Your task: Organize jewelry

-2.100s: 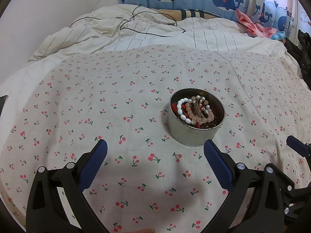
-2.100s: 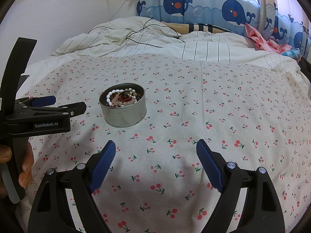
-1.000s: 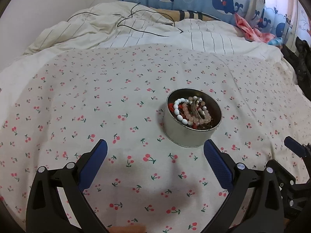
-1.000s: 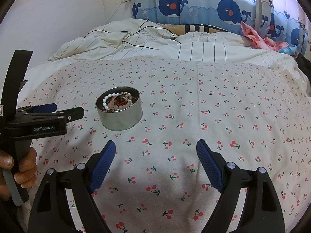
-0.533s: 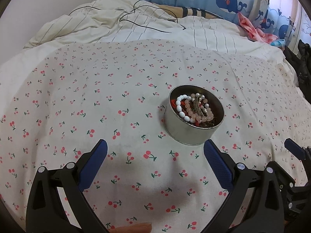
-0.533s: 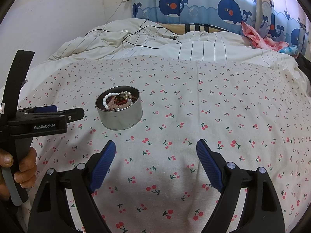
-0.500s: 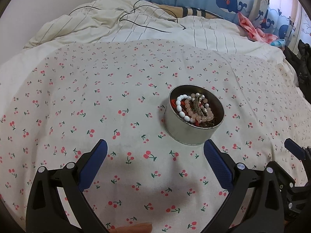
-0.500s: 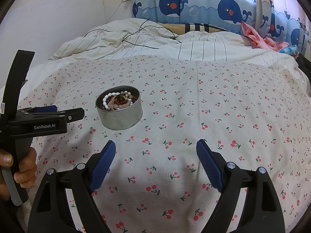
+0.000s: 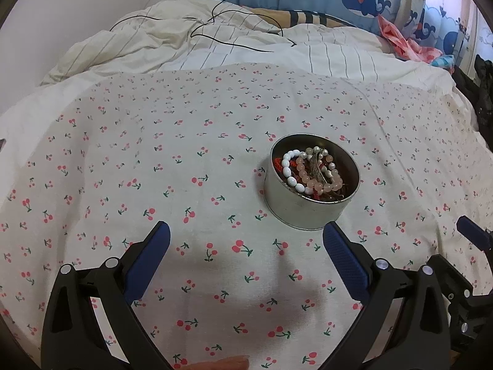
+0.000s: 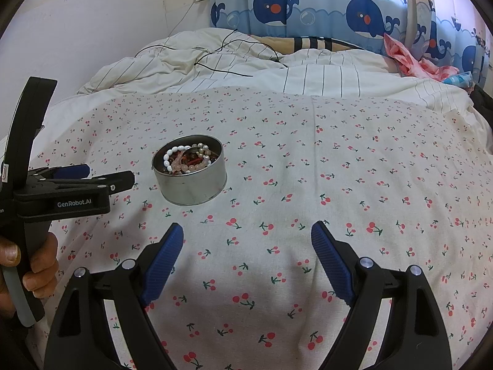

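From the left wrist, the left gripper [image 9: 245,234] hangs with its blue pads spread wide and nothing between them, above the cherry-print sheet [image 9: 154,169]; the round metal tin [image 9: 311,182] sits on that sheet just ahead of the right pad, piled with a white bead bracelet [image 9: 291,171], a pink bead bracelet [image 9: 320,185] and red pieces. From the right wrist, the right gripper [image 10: 246,237] is likewise spread wide and empty over the sheet, the tin ahead to its left, near the tips of the hand-held left gripper at the frame's left edge
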Demonstrator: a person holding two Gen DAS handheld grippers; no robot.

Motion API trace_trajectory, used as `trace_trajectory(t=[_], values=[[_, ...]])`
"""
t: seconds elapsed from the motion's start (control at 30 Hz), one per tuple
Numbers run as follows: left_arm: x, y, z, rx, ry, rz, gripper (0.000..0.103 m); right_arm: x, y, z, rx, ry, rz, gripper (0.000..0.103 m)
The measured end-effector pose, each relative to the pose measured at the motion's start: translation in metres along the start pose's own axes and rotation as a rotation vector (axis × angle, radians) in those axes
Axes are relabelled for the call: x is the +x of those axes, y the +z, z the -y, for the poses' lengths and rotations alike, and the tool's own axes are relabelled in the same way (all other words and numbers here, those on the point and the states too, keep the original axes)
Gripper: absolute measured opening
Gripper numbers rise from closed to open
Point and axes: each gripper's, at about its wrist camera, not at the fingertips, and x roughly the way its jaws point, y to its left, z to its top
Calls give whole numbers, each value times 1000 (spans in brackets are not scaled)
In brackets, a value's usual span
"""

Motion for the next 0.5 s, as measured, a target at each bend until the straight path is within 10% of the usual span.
trace_trajectory(t=[0.5], values=[[-2, 0, 3, 17, 9, 0, 95, 0, 0, 0, 0, 0, 0, 82]])
